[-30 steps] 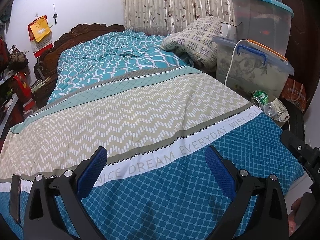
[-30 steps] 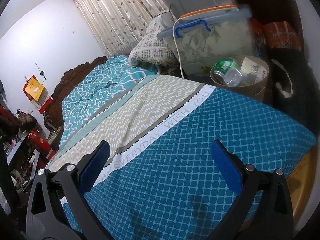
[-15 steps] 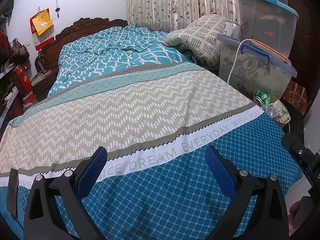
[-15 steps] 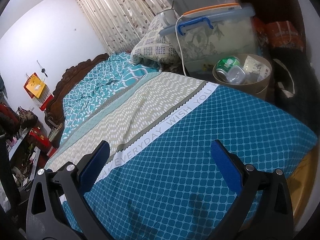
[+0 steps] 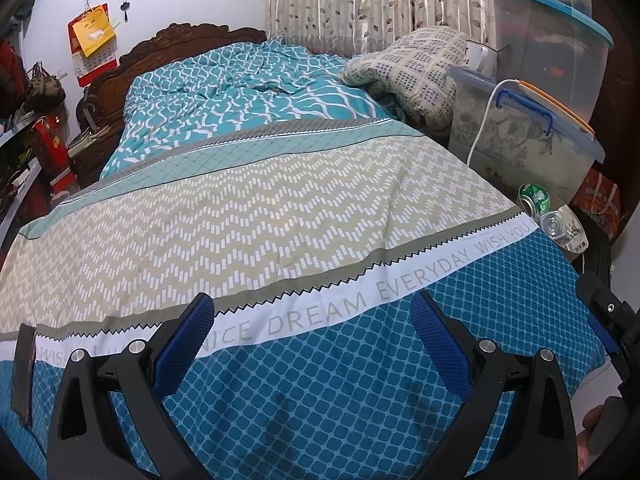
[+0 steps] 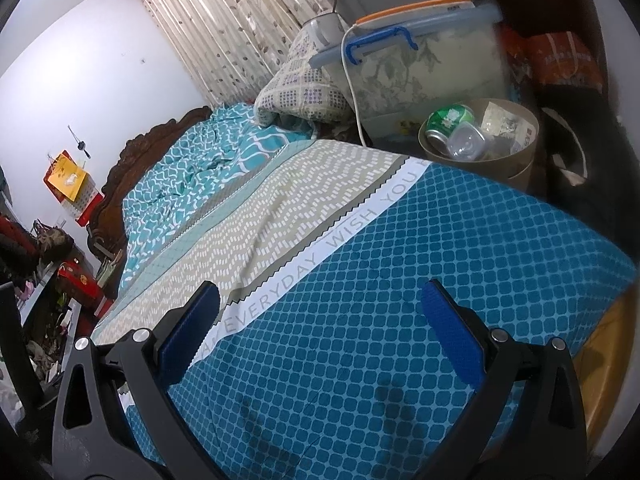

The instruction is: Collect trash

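We hold two black grippers with blue pads above a bed covered in a teal, beige and white patterned quilt (image 5: 280,216). The left gripper (image 5: 316,336) has its jaws spread wide and empty; the right gripper (image 6: 320,320) likewise. The trash sits beside the bed's far right edge, in a round tan cardboard bin (image 6: 520,160): a green drink can (image 6: 448,120), a clear plastic cup (image 6: 466,142) and a crumpled wrapper (image 6: 504,124). We see no loose litter on the quilt; a dark flat object (image 5: 22,372) lies at its left edge. To do this well, we would probably scan low and slowly before reaching.
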Demonstrator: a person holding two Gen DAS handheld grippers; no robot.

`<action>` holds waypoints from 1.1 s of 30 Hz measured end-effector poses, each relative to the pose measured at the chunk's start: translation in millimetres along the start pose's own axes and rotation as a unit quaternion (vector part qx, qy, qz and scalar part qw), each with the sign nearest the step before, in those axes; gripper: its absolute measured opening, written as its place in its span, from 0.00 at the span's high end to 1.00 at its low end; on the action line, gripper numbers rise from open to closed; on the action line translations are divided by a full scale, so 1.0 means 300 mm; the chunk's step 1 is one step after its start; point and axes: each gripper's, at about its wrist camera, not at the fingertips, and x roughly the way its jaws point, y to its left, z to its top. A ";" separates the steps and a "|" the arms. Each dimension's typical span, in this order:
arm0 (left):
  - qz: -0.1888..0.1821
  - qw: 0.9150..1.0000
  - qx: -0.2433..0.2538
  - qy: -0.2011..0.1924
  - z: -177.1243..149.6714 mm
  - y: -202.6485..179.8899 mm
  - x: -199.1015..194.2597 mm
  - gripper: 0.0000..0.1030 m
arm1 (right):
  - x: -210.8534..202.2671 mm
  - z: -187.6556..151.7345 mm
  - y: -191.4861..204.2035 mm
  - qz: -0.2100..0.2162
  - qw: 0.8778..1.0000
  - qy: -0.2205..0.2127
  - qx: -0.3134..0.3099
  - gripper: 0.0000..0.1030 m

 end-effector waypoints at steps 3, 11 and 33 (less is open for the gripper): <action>0.004 1.000 0.002 0.000 0.003 0.003 -0.001 0.08 | 0.003 0.000 0.003 0.001 1.000 0.001 -0.002 0.03; 0.010 1.000 0.000 -0.005 0.011 0.018 -0.012 0.08 | 0.002 0.002 0.009 0.001 1.000 -0.001 -0.002 0.03; 0.020 0.999 -0.022 -0.022 0.028 0.063 -0.042 0.08 | 0.009 0.008 0.032 0.005 1.000 0.003 -0.009 0.03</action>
